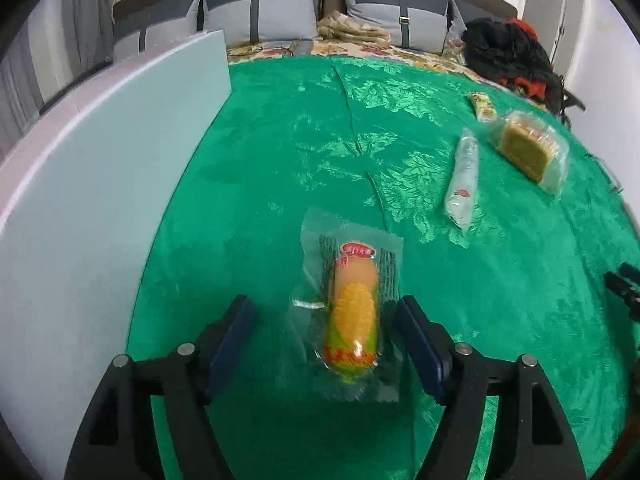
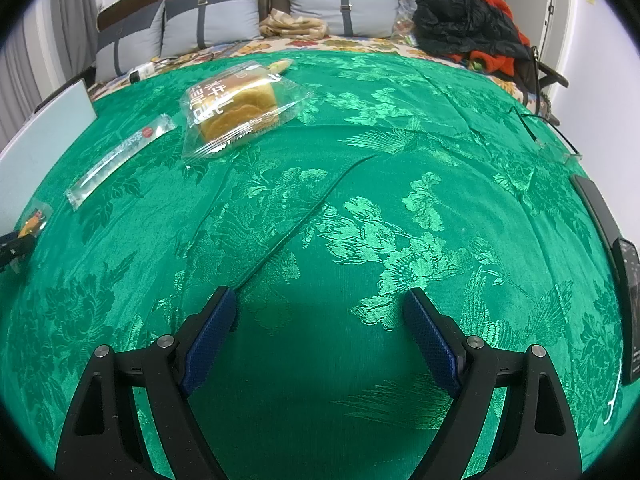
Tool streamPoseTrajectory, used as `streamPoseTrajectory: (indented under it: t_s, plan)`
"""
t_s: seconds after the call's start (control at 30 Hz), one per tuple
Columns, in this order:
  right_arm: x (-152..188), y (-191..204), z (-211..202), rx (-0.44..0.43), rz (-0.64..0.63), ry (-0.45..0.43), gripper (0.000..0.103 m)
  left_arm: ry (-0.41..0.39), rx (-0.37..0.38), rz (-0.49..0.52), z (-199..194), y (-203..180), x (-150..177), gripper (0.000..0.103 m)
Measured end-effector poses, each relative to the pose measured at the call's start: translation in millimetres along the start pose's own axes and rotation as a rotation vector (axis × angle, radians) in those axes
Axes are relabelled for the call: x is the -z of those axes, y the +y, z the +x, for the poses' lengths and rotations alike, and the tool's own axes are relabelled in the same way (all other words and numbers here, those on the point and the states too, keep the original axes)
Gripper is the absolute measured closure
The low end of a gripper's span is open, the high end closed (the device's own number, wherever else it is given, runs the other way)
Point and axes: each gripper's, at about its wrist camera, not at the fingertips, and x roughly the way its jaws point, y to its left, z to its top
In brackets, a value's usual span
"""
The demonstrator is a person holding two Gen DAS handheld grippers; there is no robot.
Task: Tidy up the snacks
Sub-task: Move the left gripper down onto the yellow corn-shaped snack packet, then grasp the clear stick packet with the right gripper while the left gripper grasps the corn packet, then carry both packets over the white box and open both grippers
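I count four wrapped snacks on the green cloth [image 1: 280,128]. Nearest me is one corn sausage [image 1: 354,320] in a clear wrapper, lying on the cloth between the blue pads of my left gripper [image 1: 326,316]; the jaws stand apart, the pads clear of the wrapper on both sides, so nothing is clamped. Farther off to the right lie the other three, close together: one long white stick packet [image 1: 464,182], just beside it one bagged square of cake [image 1: 526,146], and beyond those, at the far edge of the cloth, one small yellow packet [image 1: 483,106]. My right gripper [image 2: 318,320] hangs over a bare stretch of cloth with its jaws spread wide and nothing between them. In its view the same cake and stick packet lie to the far left. One pale flat board [image 1: 100,184] stands along the left edge of the cloth. Behind the cloth I see four grey cushions [image 1: 260,14] against the headboard, one folded beige cloth [image 1: 352,26] between them, and one heap of black and red clothing [image 1: 508,52] at the far right. One dark phone [image 2: 632,312] lies at the right edge.
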Motion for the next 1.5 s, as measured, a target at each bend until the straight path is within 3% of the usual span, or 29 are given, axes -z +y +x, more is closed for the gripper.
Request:
streamPoseTrajectory:
  t_s: [0.1, 0.2, 0.27, 0.37, 0.53, 0.67, 0.77, 0.83, 0.87, 0.93, 1.0, 1.13, 1.2, 1.27, 1.33, 1.4, 1.5]
  plan:
    - [0.9, -1.1, 0.2, 0.002, 0.004, 0.003, 0.013, -0.013, -0.007, 0.006, 9.2, 0.2, -0.6, 0.008]
    - [-1.3, -1.7, 1.6, 0.008, 0.017, 0.015, 0.012, -0.005, -0.007, 0.003, 11.6, 1.2, -1.9, 0.004]
    - [-12.1, 4.4, 3.8, 0.014, 0.057, 0.104, 0.012, -0.004, -0.01, 0.004, 11.6, -0.3, -1.9, 0.003]
    - [-37.7, 32.3, 0.7, -0.142, 0.144, 0.114, 0.013, 0.0, -0.014, 0.002, 11.6, -0.6, -2.8, 0.001]
    - [-97.3, 127.7, 26.2, -0.306, 0.091, 0.175, 0.015, 0.001, -0.013, 0.003, 10.8, -1.2, -3.2, 0.0]
    - [-131.3, 177.2, 61.0, -0.261, 0.072, 0.195, 0.015, 0.001, -0.013, 0.002, 10.4, -1.1, -2.9, 0.0]
    - [-138.0, 186.7, 88.0, -0.219, 0.106, 0.244, 0.018, 0.0, -0.012, 0.002, 10.4, -1.0, -3.0, 0.0]
    - [-138.6, 188.3, 93.1, -0.176, 0.088, 0.225, 0.038, 0.0, -0.012, 0.002, 10.4, -1.1, -3.1, 0.0]
    - [-138.7, 188.8, 93.3, -0.156, 0.064, 0.228, 0.065, 0.0, -0.012, 0.002, 10.7, -1.4, -3.5, 0.0]
    - [-133.4, 184.8, 91.8, -0.165, 0.018, 0.228, 0.077, 0.0, -0.012, 0.001, 10.8, -1.5, -3.8, 0.0]
    - [-127.1, 176.3, 87.3, -0.192, 0.0, 0.246, 0.083, 0.001, -0.01, 0.001, 10.7, -1.8, -4.1, 0.0]
    - [-102.6, 147.0, 65.5, -0.256, -0.026, 0.302, 0.084, 0.013, 0.019, 0.023, 10.5, 0.3, -5.2, 0.0]
    - [-84.4, 131.3, 52.1, -0.269, -0.047, 0.318, 0.084, 0.072, 0.058, 0.072, 11.3, 1.8, -10.1, 0.001]
    - [-69.0, 116.8, 37.5, -0.283, -0.039, 0.331, 0.084, 0.112, 0.103, 0.056, 9.9, 6.0, -14.8, 0.001]
    - [-56.7, 101.1, 27.7, -0.314, 0.013, 0.347, 0.084, 0.128, 0.128, 0.025, 7.2, 8.9, -20.3, 0.016]
    - [-47.9, 86.6, 21.8, -0.361, 0.094, 0.358, 0.084, 0.125, 0.091, 0.044, 4.8, 5.2, -23.2, 0.056]
    - [-39.4, 70.0, 14.5, -0.425, 0.207, 0.353, 0.084, 0.116, 0.127, 0.042, 2.2, 3.2, -21.3, 0.064]
